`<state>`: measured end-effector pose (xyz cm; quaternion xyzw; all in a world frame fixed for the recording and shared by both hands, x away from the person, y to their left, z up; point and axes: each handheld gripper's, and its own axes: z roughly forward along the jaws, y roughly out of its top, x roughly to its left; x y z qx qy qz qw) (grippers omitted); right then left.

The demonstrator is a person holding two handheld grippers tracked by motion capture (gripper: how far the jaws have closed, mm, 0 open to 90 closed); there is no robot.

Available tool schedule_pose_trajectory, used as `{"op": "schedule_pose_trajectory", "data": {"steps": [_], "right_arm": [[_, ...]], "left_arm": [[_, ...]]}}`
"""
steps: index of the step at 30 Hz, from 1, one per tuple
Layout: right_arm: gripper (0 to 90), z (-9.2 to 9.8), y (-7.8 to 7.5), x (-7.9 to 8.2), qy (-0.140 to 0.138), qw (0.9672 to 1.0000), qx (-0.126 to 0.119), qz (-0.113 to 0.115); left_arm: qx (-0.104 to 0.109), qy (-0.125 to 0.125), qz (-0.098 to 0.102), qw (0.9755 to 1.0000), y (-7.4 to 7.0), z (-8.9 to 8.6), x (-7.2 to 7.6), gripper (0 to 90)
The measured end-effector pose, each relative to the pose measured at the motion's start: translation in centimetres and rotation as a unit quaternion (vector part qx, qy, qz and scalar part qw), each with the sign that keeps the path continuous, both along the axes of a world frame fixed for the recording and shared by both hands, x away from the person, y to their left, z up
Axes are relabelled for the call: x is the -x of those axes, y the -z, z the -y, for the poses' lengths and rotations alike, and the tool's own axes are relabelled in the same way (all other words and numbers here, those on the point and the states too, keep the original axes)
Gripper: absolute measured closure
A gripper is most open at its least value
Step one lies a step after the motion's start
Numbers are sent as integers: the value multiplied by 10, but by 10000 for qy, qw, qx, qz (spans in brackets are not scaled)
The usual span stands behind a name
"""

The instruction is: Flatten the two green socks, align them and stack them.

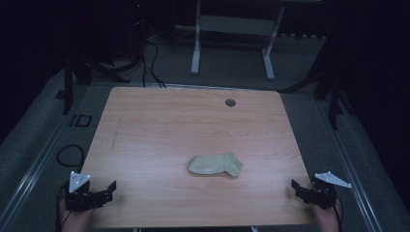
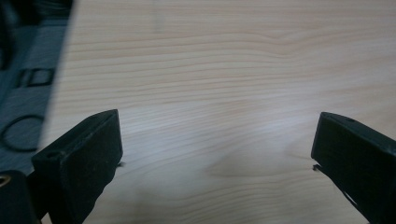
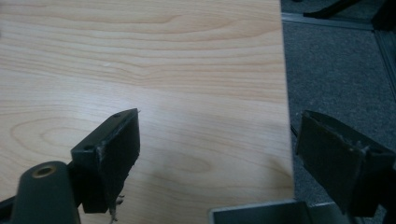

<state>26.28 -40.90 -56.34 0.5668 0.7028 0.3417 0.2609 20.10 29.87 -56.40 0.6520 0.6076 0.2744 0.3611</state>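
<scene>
**Sock in the middle of the bench, both hand-held grippers empty at the near corners**

A pale beige sock (image 1: pixel 214 165) lies flat on the wooden bench (image 1: pixel 169 121), a little nearer to the person than the centre and slightly to the right. Its toe part points to the left and its cuff to the right. Nothing touches it.

The left hand-held gripper (image 1: pixel 110 189) is at the near left corner of the bench, well apart from the sock. A hand (image 1: pixel 72 220) holds it from below, and a grey plate (image 1: pixel 78 181) sits on top of it. In the left gripper view its two black jaws are spread wide, with only bare wood between them (image 2: pixel 215 154); the bench edge and the grey floor (image 2: pixel 28 65) show at the left.

The right hand-held gripper (image 1: pixel 296 186) is at the near right corner, also well apart from the sock, with its own grey plate (image 1: pixel 332 179) on top. In the right gripper view its jaws are spread too and hold nothing (image 3: pixel 217 144); one jaw is over the wood and the other is past the bench edge, over the grey carpet (image 3: pixel 336 70).

Near the far edge of the bench there is a small round dark hole (image 1: pixel 230 102). Behind the bench, a white frame (image 1: pixel 232 43) stands on the floor, and black cables (image 1: pixel 152 58) lie beside it.
</scene>
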Motion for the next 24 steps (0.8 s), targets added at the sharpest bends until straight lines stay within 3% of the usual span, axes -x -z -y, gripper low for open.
{"op": "schedule_pose_trajectory", "data": {"steps": [3,8,12,19,24], "right_arm": [[139,3,1,1,130,9999,9,55],[140,5,3,0,298,9995,60,115],[139,4,4,-2,344,9991,234,94],[140,2,4,-3,372,9988,316,51],[142,4,4,-3,393,9988,281,34]], "left_arm": [[63,-225,-12,9997,3,-6,2,22],[-120,-429,-69,9990,5,-12,5,22],[-139,-618,-36,9980,7,-16,7,22],[-226,-781,19,9967,8,-19,11,22],[-139,-824,28,9965,9,-21,12,22]]}}
